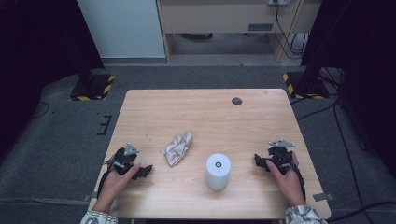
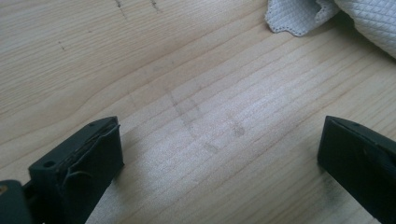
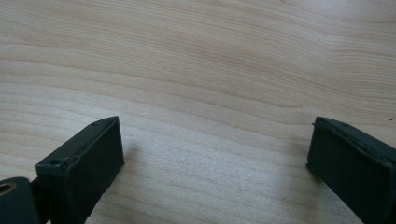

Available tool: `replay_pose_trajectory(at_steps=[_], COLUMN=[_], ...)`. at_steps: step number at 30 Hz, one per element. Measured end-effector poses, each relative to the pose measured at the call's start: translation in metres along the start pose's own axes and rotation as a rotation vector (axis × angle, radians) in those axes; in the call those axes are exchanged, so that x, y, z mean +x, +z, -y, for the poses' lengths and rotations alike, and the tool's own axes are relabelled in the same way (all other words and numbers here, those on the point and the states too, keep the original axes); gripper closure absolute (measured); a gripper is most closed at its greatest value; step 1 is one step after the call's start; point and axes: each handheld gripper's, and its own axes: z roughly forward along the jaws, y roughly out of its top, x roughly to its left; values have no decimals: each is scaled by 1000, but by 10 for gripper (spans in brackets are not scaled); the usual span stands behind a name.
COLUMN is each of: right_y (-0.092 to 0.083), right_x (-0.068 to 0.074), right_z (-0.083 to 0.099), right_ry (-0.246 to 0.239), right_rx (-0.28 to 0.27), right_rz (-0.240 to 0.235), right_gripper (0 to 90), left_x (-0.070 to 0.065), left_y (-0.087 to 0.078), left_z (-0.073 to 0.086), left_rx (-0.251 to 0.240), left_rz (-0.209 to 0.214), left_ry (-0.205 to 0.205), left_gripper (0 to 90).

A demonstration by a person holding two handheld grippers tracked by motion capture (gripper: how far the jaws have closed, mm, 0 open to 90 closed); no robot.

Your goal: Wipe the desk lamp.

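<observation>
Two grippers rest on the wooden table [image 1: 261, 112], both empty with jaws wide apart. Left gripper [image 1: 145, 171]: the crumpled cloth [image 1: 177, 148] lies just beyond it, long axis slanting away to the right. The white paper roll [image 1: 218, 171] stands upright nearer the right gripper [image 1: 258, 161]. Grey carpet surrounds the table.

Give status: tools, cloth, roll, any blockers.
Left tool open, empty, resting on table. Right tool open, empty. Crumpled cloth untouched, nearest left tool. White roll upright between the tools. Nothing in the way.
</observation>
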Motion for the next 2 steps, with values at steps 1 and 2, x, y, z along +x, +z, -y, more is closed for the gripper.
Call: replay_pose_trajectory(at_steps=[1,2], right_y=[0,0], right_x=[0,0], right_z=[0,0], right_ry=[0,2], right_rx=[-1,0], right_rz=[0,0], right_gripper=[38,38], left_x=[0,0], left_y=[0,0], left_z=[0,1], left_rx=[-3,-5], left_rz=[0,-1], left_ry=[1,-1], left_gripper=[0,0])
